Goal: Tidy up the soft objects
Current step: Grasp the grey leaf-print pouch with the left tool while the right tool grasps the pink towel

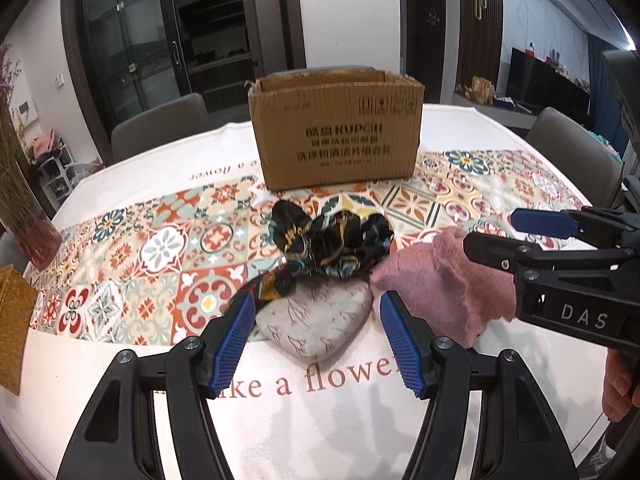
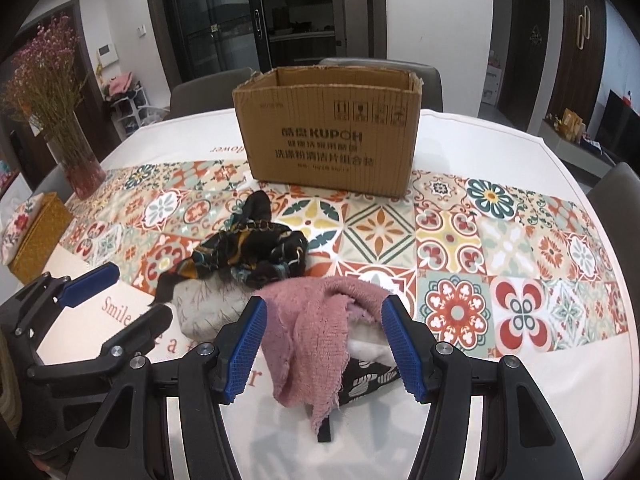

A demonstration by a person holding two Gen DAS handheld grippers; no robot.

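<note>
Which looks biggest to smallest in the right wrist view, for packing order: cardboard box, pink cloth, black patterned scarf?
1. cardboard box, though farthest away.
2. pink cloth; nearness to the camera inflates it.
3. black patterned scarf; ranking against the cloth is unsure.

Both handheld tools are built alike. The left gripper has glossy black plastic arms that curve outward in broad loops, joined by round silver screws at each pivot. Its fingers are faced with bright blue pads, ribbed in fine cross-hatched ridges. The right gripper shows the same black arms, silver pivot screws and blue ribbed pads on its fingers. Seen side-on from the left camera, the right tool's black body carries pale grey letters reading "DAS" and a small silver screw. Part of a hand shows at that body's lower end; no sleeve is visible.
</note>
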